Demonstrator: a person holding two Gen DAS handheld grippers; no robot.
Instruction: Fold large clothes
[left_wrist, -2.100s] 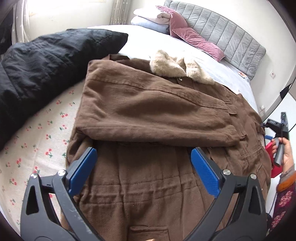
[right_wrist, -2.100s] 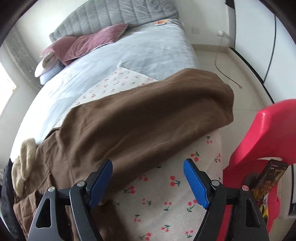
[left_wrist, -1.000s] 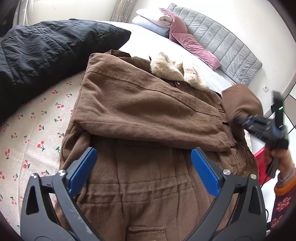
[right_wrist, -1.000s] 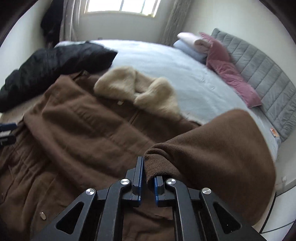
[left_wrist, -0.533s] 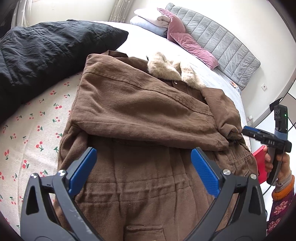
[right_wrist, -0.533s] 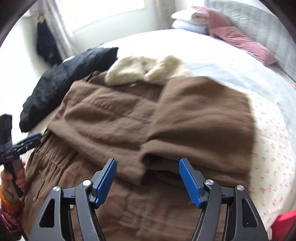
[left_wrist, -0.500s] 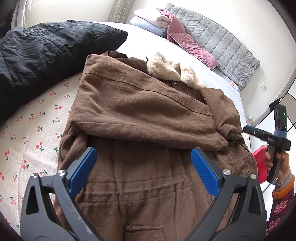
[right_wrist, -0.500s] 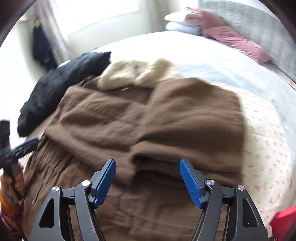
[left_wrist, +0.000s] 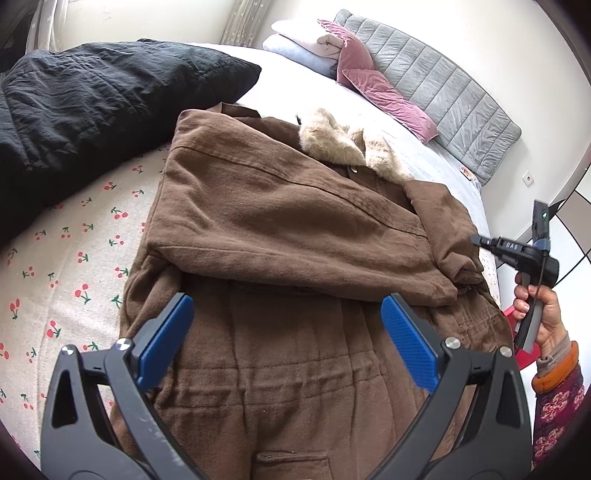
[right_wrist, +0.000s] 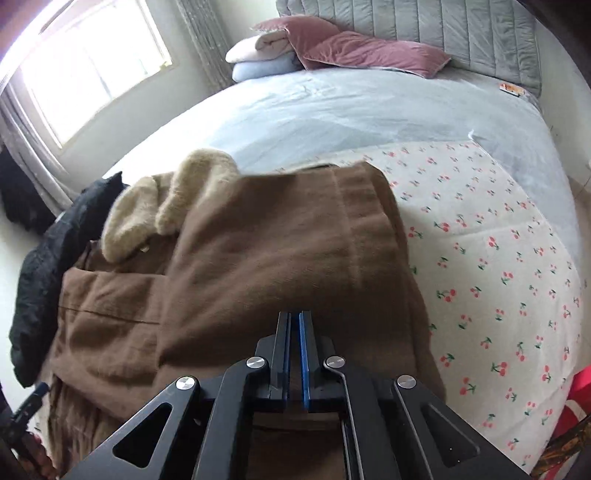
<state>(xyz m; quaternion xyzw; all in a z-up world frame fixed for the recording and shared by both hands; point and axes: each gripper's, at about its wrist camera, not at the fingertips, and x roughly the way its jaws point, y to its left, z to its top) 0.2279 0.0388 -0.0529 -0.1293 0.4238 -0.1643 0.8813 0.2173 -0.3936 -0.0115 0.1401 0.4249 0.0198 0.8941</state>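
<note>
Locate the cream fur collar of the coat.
In the left wrist view, the fur collar tops the brown coat, nearest the pink pillows, right of the black jacket.

Brown coat: hem and lower skirt cut off by the bottom edge of the left wrist view; its underside and the sleeve tucked beneath the folded one hidden.
Black padded garment: left part runs out of frame.
Right gripper: fingertips seen edge-on in the left wrist view, too small to show any gap.
Small label by the grey headboard: print too small to read.
Red object: mostly cut off at the lower right corner, kind unclear.
Fur collar: motion-blurred in the right wrist view.
</note>
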